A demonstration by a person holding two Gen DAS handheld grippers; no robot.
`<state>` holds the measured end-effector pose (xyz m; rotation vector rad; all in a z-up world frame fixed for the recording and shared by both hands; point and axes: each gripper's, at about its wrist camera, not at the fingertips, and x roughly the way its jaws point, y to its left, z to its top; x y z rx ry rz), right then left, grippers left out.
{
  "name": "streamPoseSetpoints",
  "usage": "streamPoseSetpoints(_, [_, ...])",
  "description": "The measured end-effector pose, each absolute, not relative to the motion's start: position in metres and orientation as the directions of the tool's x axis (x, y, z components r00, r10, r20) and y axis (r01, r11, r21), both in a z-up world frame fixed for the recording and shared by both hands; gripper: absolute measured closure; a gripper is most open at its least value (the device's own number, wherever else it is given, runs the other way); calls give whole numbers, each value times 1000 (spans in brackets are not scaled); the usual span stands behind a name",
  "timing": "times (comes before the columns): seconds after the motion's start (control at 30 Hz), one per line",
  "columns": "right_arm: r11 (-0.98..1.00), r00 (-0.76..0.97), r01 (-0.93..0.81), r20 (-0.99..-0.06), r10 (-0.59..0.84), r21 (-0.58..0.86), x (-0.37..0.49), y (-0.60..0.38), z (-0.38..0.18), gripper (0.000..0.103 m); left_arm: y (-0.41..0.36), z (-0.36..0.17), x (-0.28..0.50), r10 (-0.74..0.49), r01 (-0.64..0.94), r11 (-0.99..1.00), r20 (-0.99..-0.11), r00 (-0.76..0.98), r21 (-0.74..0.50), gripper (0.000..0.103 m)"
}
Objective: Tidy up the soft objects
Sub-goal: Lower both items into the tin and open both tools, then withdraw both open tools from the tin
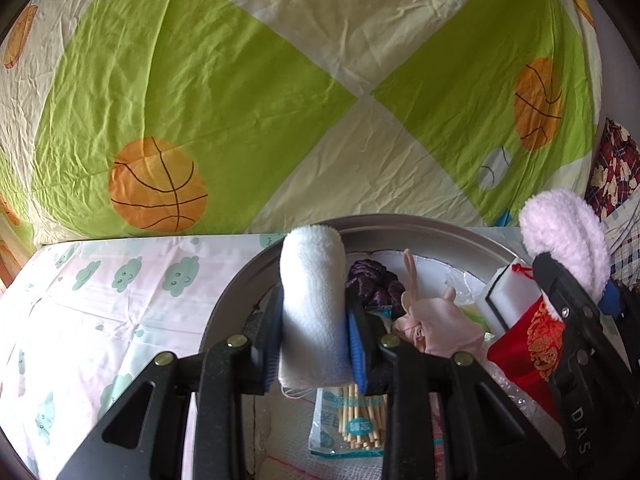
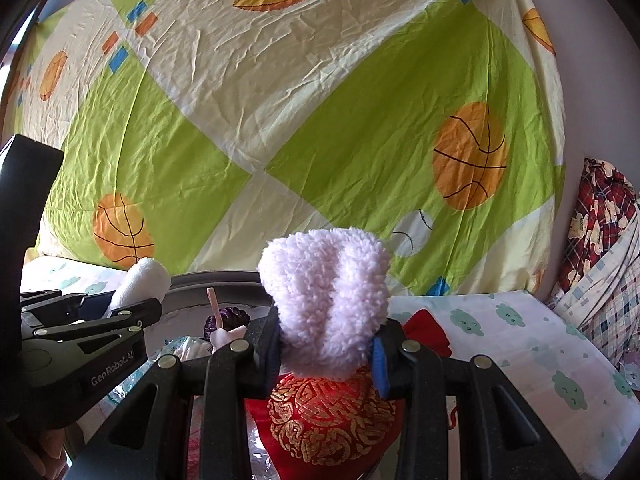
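My left gripper (image 1: 313, 320) is shut on a rolled white towel (image 1: 312, 280), held upright over the left part of a round grey basin (image 1: 240, 276). In the right wrist view my right gripper (image 2: 328, 344) is shut on a fluffy pale pink piece (image 2: 326, 292), above a red pouch with gold embroidery (image 2: 328, 412). That gripper and its pink piece (image 1: 560, 236) show at the right of the left wrist view. The left gripper with the towel (image 2: 138, 284) shows at the left of the right wrist view. In the basin lie a purple scrunchie (image 1: 374, 282) and a pink glove (image 1: 436, 320).
The basin sits on a bed sheet with green cloud prints (image 1: 100, 300). A green and cream blanket with basketballs (image 1: 240, 100) rises behind it. The basin also holds a pack of wooden sticks (image 1: 360, 416) and a white block (image 1: 506, 292). Plaid bedding (image 2: 600, 240) is piled at the right.
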<state>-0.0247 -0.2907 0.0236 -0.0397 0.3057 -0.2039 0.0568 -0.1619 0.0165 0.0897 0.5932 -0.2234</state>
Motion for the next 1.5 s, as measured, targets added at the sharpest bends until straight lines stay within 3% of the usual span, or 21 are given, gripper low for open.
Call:
streamPoseSetpoints(0.63, [989, 928, 122, -342, -145, -87, -18, -284, 22, 61, -163, 11, 65, -110, 206, 975, -627, 771, 82, 74])
streamPoseSetpoints(0.7, [989, 931, 121, -335, -143, -86, -19, -284, 22, 52, -162, 10, 66, -103, 196, 977, -636, 765, 78, 62])
streamPoseSetpoints(0.77, [988, 937, 126, -316, -146, -84, -23, -284, 22, 40, -162, 12, 65, -109, 202, 977, -634, 766, 75, 30])
streamPoseSetpoints(0.87, [989, 939, 139, -312, -146, -45, -25, -292, 23, 30, -157, 17, 60, -90, 168, 983, -601, 794, 75, 8])
streamPoseSetpoints(0.93, [987, 938, 161, -310, -159, -19, -27, -297, 23, 24, -149, 20, 58, -108, 160, 986, -587, 802, 37, 0])
streamPoseSetpoints(1.07, [985, 947, 171, -276, -162, 9, -36, -300, 25, 16, -137, 23, 50, -148, 156, 987, -558, 817, -33, 0])
streamPoseSetpoints(1.5, [967, 949, 250, -210, -233, 55, -57, -309, 31, 14, -125, 24, 32, -120, 124, 992, -502, 857, -24, 0])
